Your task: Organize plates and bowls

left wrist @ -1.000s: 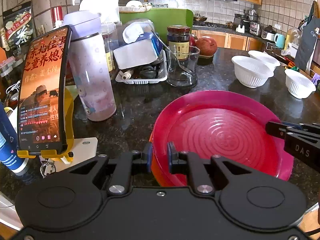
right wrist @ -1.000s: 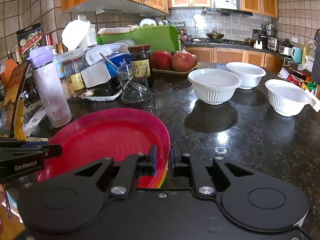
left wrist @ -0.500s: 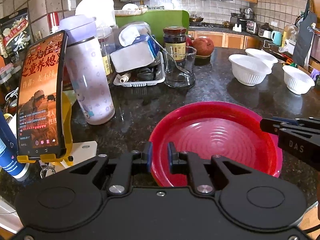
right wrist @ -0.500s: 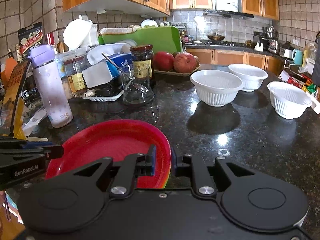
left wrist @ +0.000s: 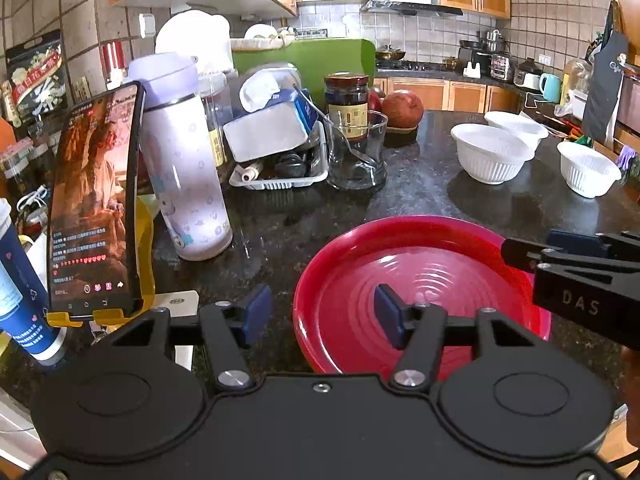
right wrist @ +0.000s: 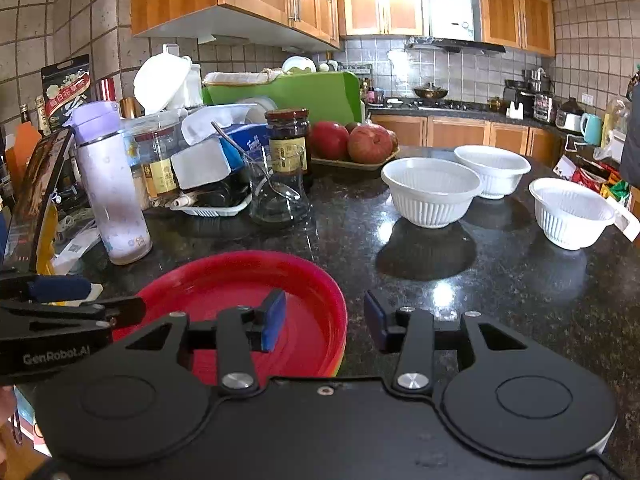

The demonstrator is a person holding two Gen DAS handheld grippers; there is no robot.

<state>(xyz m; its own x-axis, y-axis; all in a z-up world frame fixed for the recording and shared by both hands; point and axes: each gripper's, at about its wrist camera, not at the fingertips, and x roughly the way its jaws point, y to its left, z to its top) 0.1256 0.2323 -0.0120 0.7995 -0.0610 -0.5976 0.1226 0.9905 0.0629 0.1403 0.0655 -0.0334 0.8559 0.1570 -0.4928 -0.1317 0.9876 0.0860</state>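
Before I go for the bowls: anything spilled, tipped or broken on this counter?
Nothing stands out. The red plate lies flat on the dark counter, and the three white bowls stand upright and apart. The clutter by the wall looks crowded, but shows no spill.

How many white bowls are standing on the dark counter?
3. One white bowl stands nearest the apples, a second right behind it, a third apart, toward the counter's right edge. The clutter on the left may hide more.
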